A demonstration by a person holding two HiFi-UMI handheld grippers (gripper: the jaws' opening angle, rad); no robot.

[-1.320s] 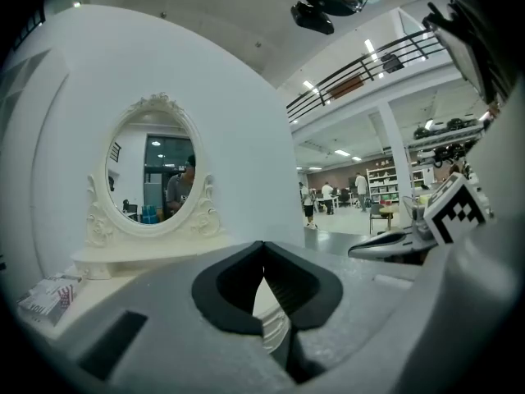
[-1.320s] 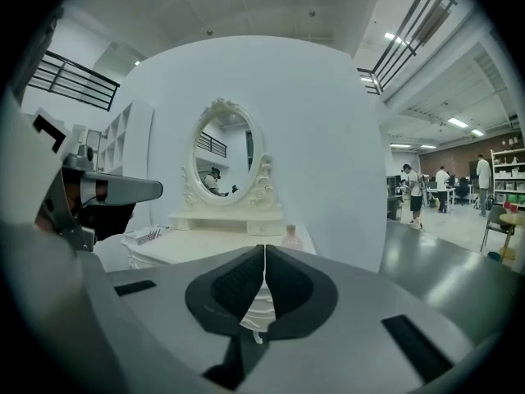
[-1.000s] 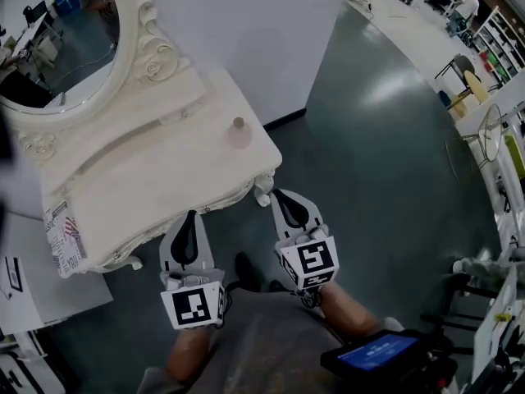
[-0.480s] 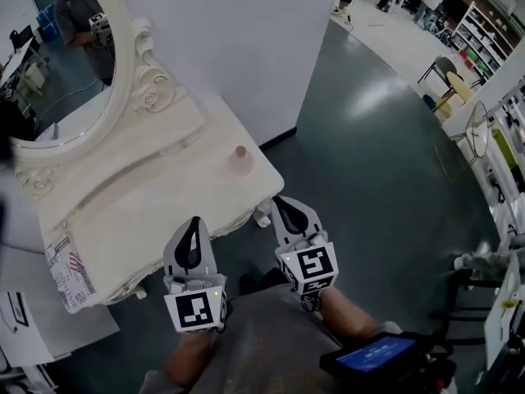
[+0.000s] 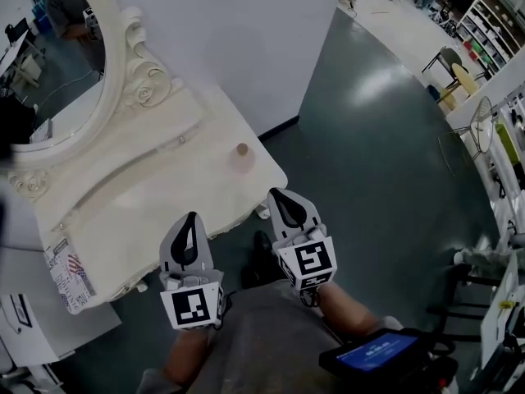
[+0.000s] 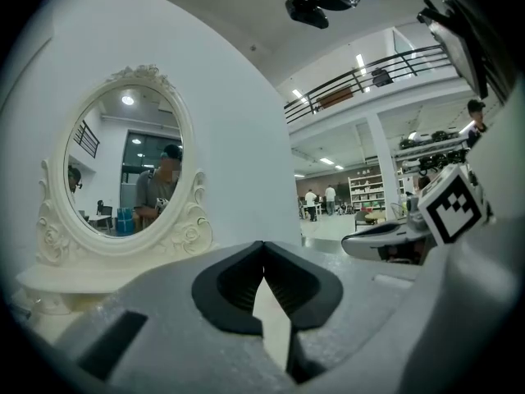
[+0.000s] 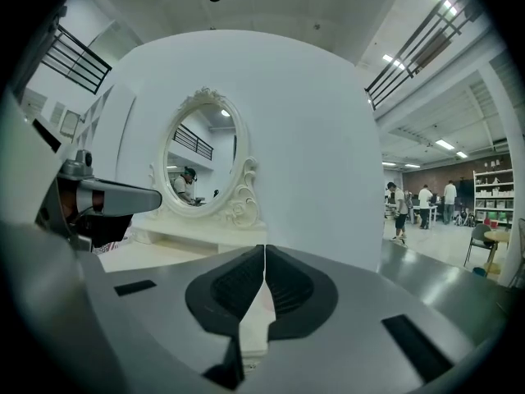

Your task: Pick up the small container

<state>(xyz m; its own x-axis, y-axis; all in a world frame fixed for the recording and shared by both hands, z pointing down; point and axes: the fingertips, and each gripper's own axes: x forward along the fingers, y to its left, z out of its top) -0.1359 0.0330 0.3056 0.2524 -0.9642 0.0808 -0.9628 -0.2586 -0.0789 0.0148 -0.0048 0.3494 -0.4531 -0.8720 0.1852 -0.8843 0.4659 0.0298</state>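
The small container [image 5: 241, 158], a pale pink jar with a brownish cap, stands near the right front corner of the cream dressing table [image 5: 139, 195]. My left gripper [image 5: 191, 217] hangs in front of the table's near edge, jaws together, nothing held. A little right of it, off the table's corner and short of the container, my right gripper [image 5: 283, 192] is shut as well and empty. In the left gripper view the tips of my left gripper [image 6: 263, 245] meet; in the right gripper view those of my right gripper [image 7: 264, 248] meet too. The container is hidden in both gripper views.
An oval mirror [image 5: 49, 64] in a carved frame stands at the table's back left and reflects a person. A white wall [image 5: 238, 31] rises behind the table. To the right lies dark floor [image 5: 385, 162], with shelves, a chair [image 5: 461, 68] and people far off. A phone screen [image 5: 376, 354] glows at bottom right.
The head view has shifted a little, so the table and container sit slightly lower in the picture. Both grippers stay shut and keep about the same place before the table.
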